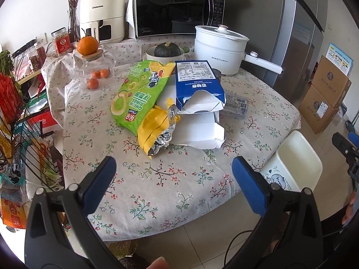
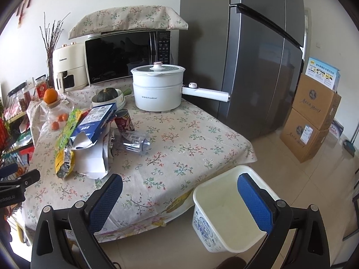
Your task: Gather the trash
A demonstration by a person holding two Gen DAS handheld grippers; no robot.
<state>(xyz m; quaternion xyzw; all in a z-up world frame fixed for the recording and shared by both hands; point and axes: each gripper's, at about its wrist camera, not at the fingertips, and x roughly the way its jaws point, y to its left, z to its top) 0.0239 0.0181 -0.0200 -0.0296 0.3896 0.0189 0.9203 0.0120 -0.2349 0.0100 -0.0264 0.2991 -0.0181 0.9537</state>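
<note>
Both jaws gape empty; snack bag [image 1: 139, 98] lies well beyond.

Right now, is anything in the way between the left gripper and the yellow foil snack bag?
Nothing visible. The left gripper is open, and only bare flowered tablecloth lies between its fingers and the yellow foil snack bag, the nearest piece of the trash pile.

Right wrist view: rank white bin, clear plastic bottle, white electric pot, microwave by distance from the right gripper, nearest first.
1. White bin, on the floor just ahead of the right gripper, to its right.
2. Clear plastic bottle, lying mid-table.
3. White electric pot, far table end.
4. Microwave, behind the pot.
</note>
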